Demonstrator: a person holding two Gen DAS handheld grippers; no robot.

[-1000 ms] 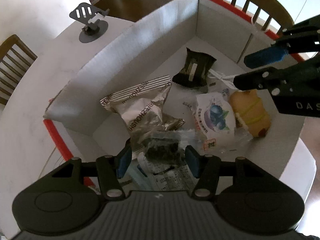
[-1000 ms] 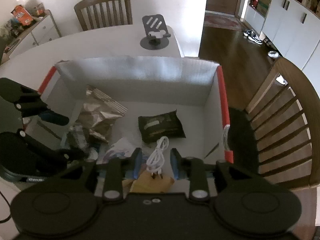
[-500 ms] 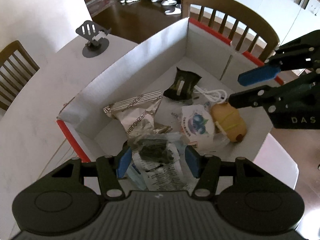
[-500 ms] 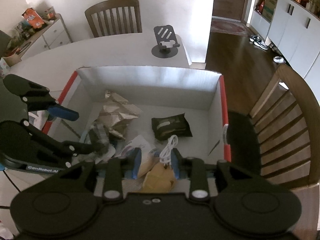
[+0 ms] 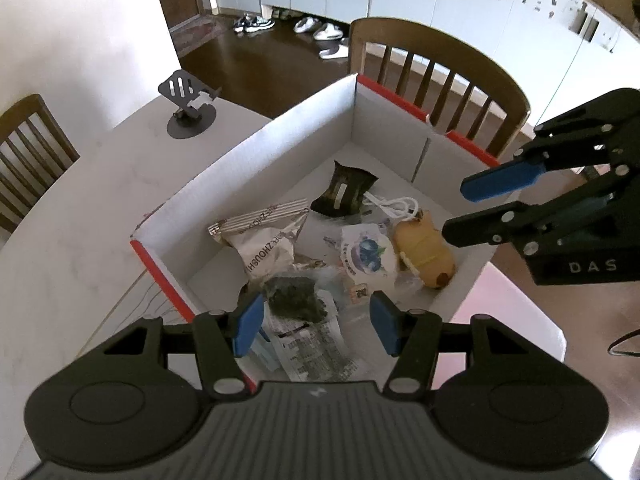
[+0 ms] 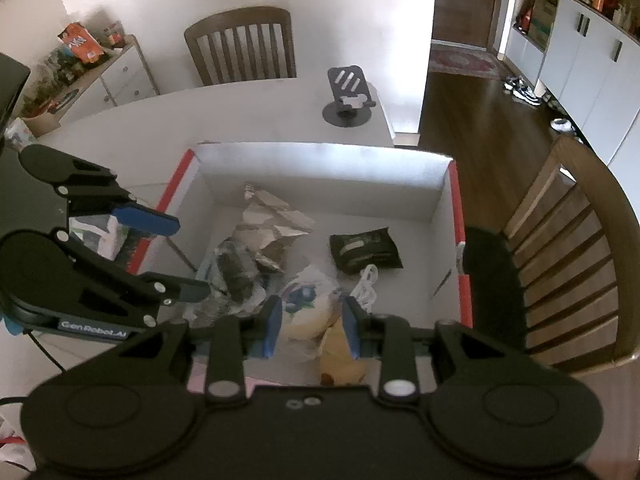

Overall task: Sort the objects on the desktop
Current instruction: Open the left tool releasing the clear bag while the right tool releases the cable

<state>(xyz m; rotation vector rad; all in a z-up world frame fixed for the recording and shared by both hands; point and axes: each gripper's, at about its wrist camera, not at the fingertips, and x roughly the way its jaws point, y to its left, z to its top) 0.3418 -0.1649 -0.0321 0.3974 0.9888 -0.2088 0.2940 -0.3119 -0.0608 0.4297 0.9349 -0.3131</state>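
White cardboard box [image 5: 304, 148] on worktop [image 5: 72, 216] held snack packets; both tools, left [image 5: 316, 324] and right [image 6: 310, 326], part-open, empty, above it; next pick needed.

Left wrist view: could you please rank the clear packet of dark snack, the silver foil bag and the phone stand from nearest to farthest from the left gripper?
1. Clear packet of dark snack, between the fingers.
2. Silver foil bag, mid-box.
3. Phone stand, on the table beyond the box.

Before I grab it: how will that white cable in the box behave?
The white cable is loosely coiled, so it is probably floppy and light. Its loops would likely sag or unwind, and might snag the dark packet it lies against.
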